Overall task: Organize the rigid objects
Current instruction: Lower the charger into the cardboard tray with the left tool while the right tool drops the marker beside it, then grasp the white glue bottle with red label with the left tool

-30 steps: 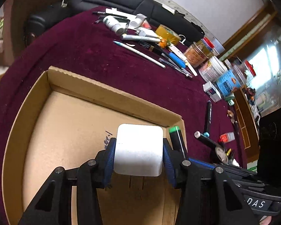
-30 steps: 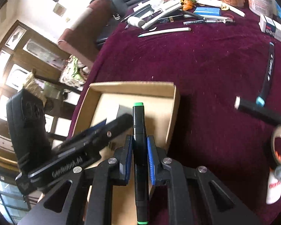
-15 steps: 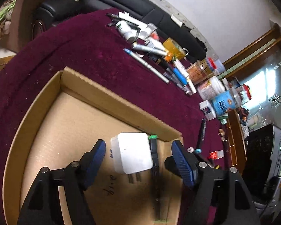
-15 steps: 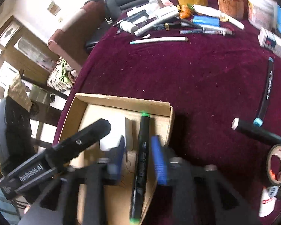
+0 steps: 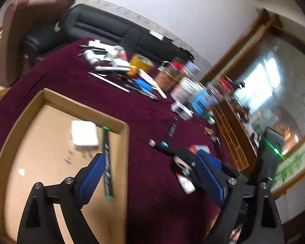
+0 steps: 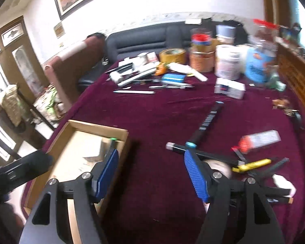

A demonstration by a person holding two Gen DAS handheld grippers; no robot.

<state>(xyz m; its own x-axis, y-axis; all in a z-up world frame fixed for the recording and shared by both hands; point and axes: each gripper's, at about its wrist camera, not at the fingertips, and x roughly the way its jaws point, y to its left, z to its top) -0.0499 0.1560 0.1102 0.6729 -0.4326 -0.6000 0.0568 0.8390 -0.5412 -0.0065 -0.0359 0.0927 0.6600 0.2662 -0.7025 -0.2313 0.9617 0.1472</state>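
A shallow cardboard box (image 5: 81, 109) sits on the maroon cloth at the left. Inside it lie a white charger block (image 5: 84, 135) and, beside it, a black marker with green ends (image 5: 107, 162). My left gripper (image 5: 150, 178) hovers over the box's right wall, its jaws opening with nothing between them. In the right wrist view the box (image 6: 99, 126) is at the lower left, with the marker's green tip (image 6: 112, 139) showing. My right gripper (image 6: 151, 174) is over bare cloth just right of the box, its jaws opening and empty.
Right of the box lie a black marker with a blue cap (image 6: 207, 122), a white-capped marker (image 6: 172, 146), a tape roll (image 6: 219, 168), a yellow cutter (image 6: 252, 164) and a red-and-white tube (image 6: 260, 139). Pens, a small white carton (image 6: 229, 87) and jars crowd the far side.
The left gripper let go of the white charger and the right let go of the green-ended marker; both now lie in the box. Both grippers opened, rose and swung right.
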